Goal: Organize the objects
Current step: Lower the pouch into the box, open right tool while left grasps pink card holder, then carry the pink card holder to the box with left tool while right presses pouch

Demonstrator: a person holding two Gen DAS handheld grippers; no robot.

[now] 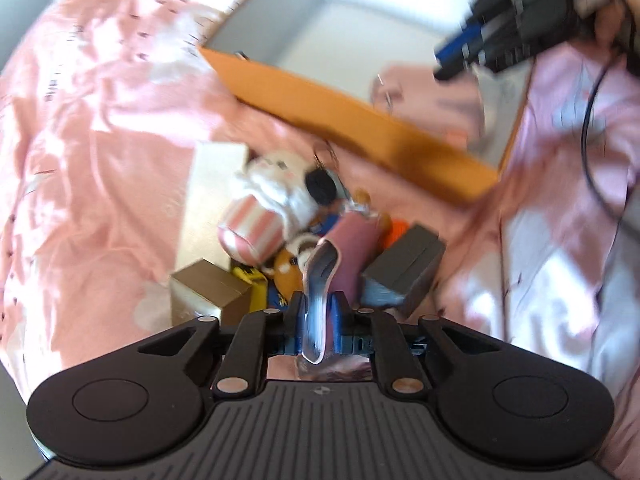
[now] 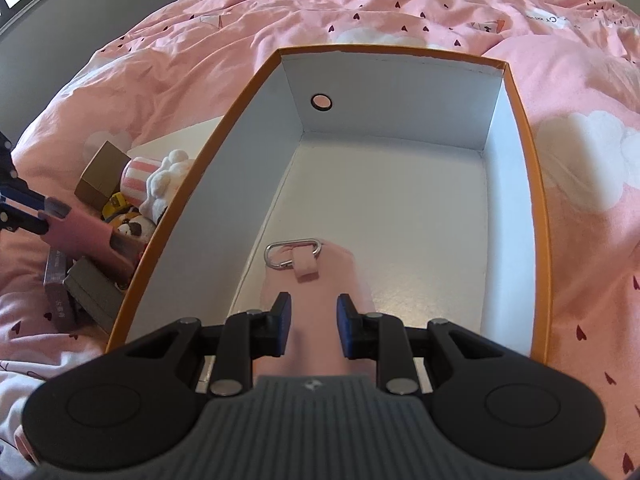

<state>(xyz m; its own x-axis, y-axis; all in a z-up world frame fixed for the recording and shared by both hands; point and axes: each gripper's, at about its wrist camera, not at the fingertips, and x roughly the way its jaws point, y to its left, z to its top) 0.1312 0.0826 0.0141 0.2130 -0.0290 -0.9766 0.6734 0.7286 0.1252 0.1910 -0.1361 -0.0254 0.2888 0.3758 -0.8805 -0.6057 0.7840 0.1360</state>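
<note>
An orange box (image 2: 536,200) with a white inside lies on the pink bedspread; it also shows in the left wrist view (image 1: 344,116). My right gripper (image 2: 314,330) is over the box, its fingers on either side of a pink pouch (image 2: 320,280) with a metal carabiner (image 2: 294,254). My left gripper (image 1: 318,320) is shut on a dusty-pink phone case (image 1: 352,248), held above a pile of toys; it shows from the side in the right wrist view (image 2: 86,236). The right gripper (image 1: 460,56) appears at the top right of the left wrist view.
Beside the box lie a white plush with a pink striped part (image 1: 272,196), a panda toy (image 2: 136,226), a yellow toy (image 2: 114,204), a brown carton (image 1: 208,292), a cream flat box (image 1: 212,192) and dark grey boxes (image 1: 408,268). A black cable (image 1: 592,120) hangs at right.
</note>
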